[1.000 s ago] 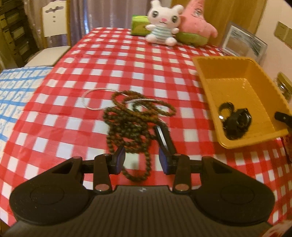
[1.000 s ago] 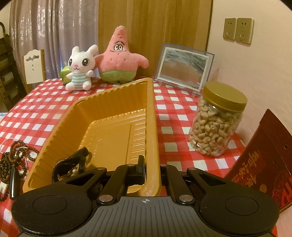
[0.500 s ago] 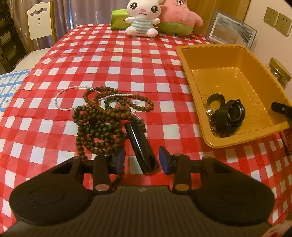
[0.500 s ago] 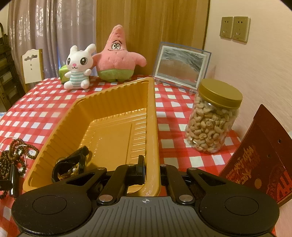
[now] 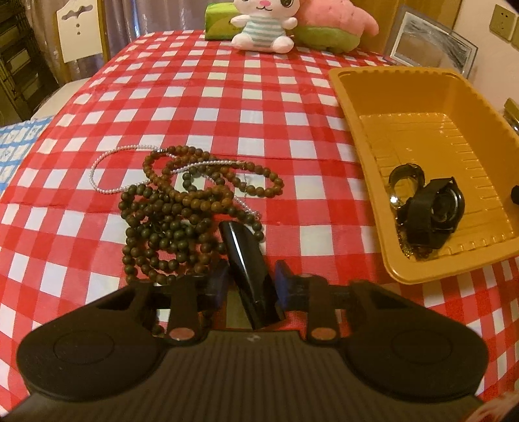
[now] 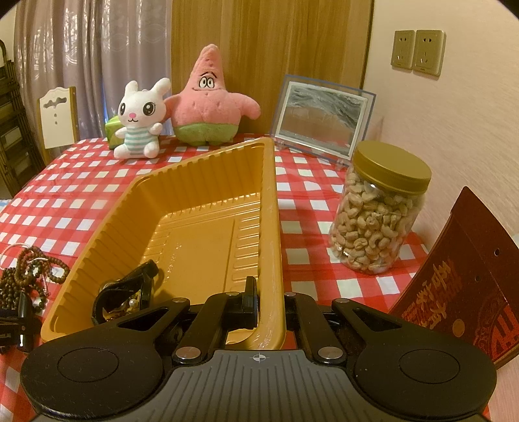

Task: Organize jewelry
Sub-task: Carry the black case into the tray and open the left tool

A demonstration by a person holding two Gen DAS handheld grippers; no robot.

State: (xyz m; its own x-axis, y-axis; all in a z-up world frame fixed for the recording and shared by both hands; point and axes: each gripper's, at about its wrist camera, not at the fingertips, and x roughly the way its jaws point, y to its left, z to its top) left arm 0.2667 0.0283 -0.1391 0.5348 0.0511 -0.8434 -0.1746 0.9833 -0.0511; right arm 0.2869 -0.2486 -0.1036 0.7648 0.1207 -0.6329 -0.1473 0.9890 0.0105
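Far left of left wrist view: white chair back (image 5: 78,31) behind table w/ red-white check cloth (image 5: 201,107); blue-check cloth (image 5: 14,136) at left edge.

Mid-left on cloth: thin pearl strand (image 5: 107,190) looped beside and partly under tangle of dark wooden bead strings (image 5: 175,214); heap touching upper end of black glossy oblong piece (image 5: 248,269).

Centre, near: left gripper (image 5: 248,285) low over cloth, jaws just been closing, black piece between blue pads (image 5: 218,285); right pad looks against it, left pad close, firm contact not certain; some beads under left finger.

Back centre: green box (image 5: 222,16), white bunny plush (image 5: 264,27), pink star plush (image 5: 334,27); framed picture (image 5: 428,42) further right.

Right: yellow tray (image 5: 363,130) on cloth; in near end, black watch (image 5: 434,211) plus dark ring-like band (image 5: 405,175), small gold bits under.

Right wrist view, far left: left gripper's tip just visible beside same beads; then right gripper (image 6: 271,302) pinched together on tray's near rim, one finger inside wall, one outside; right of tray, cashew jar (image 6: 378,211) w/ gold lid, red printed card (image 6: 460,282), wall sockets (image 6: 418,52) above.
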